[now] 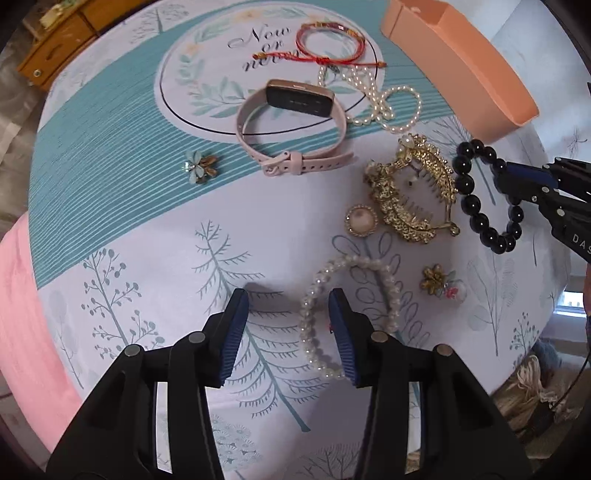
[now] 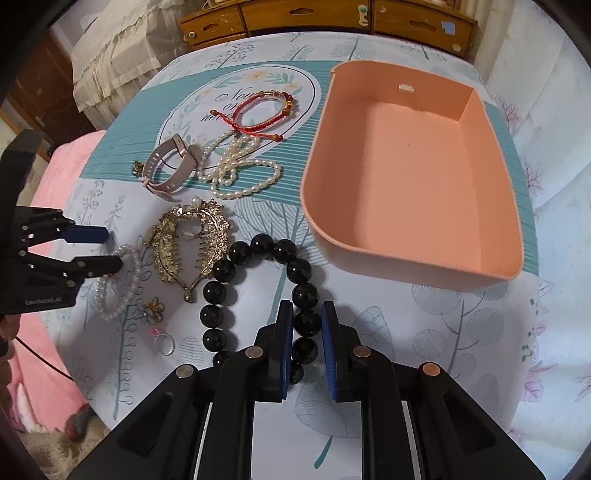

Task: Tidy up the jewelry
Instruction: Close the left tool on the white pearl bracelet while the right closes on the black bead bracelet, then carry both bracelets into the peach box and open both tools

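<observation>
Jewelry lies on a printed cloth. My right gripper (image 2: 307,317) is shut on the black bead bracelet (image 2: 258,280), whose loop rests on the cloth; it also shows in the left wrist view (image 1: 476,195). My left gripper (image 1: 288,306) is open, its right finger inside the clear pearl bracelet (image 1: 347,306), which also shows in the right wrist view (image 2: 118,284). The empty peach tray (image 2: 413,177) stands beyond the right gripper. A gold hair claw (image 1: 410,192), a pink-strap watch (image 1: 291,122), a pearl necklace (image 1: 384,99) and a red cord bracelet (image 1: 328,48) lie farther out.
A round pearl brooch (image 1: 361,220), two flower earrings (image 1: 201,167) (image 1: 437,280) and a ring (image 2: 164,343) lie among the jewelry. A pink blanket (image 1: 22,295) borders the cloth on the left. Wooden drawers (image 2: 325,18) stand behind.
</observation>
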The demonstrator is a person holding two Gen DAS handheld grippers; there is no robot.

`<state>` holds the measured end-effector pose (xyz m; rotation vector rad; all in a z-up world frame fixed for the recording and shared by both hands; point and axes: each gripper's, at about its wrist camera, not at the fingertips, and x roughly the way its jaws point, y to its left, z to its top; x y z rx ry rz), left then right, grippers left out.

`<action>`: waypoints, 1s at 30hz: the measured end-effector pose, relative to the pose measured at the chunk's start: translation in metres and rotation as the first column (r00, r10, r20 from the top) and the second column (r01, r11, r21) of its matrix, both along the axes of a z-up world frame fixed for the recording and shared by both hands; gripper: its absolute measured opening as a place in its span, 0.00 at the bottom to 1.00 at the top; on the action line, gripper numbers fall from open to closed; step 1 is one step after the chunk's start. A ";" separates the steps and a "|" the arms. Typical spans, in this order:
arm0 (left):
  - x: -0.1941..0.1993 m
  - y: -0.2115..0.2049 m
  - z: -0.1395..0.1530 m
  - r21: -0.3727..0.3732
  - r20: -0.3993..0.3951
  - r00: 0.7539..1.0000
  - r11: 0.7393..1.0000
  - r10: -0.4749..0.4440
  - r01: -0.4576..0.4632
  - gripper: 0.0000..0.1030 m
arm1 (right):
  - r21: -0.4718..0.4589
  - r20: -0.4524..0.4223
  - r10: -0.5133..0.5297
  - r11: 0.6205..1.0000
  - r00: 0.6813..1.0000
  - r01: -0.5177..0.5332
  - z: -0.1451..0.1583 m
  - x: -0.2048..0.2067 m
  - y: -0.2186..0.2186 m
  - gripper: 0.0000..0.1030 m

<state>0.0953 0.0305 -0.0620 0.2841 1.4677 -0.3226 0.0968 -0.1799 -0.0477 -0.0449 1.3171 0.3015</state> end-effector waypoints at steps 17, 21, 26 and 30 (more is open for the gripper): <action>0.019 0.022 0.015 -0.071 0.007 0.990 0.988 0.141 -0.140 0.05 | 0.100 0.017 -0.033 0.994 0.999 0.031 0.021 -0.007 -0.012 0.14; 0.006 0.029 0.060 -0.122 0.097 0.981 0.980 0.169 -0.157 0.05 | 0.114 0.061 -0.028 0.993 0.998 0.021 0.044 -0.017 -0.011 0.14; 0.000 0.023 0.119 -0.197 0.199 0.961 0.968 0.192 -0.152 0.05 | 0.165 0.139 -0.033 0.986 0.990 0.010 0.084 -0.025 -0.013 0.14; 0.004 0.003 0.164 -0.263 0.278 0.940 0.957 0.199 -0.124 0.05 | 0.185 0.221 -0.058 0.983 0.974 0.016 0.118 -0.027 -0.018 0.14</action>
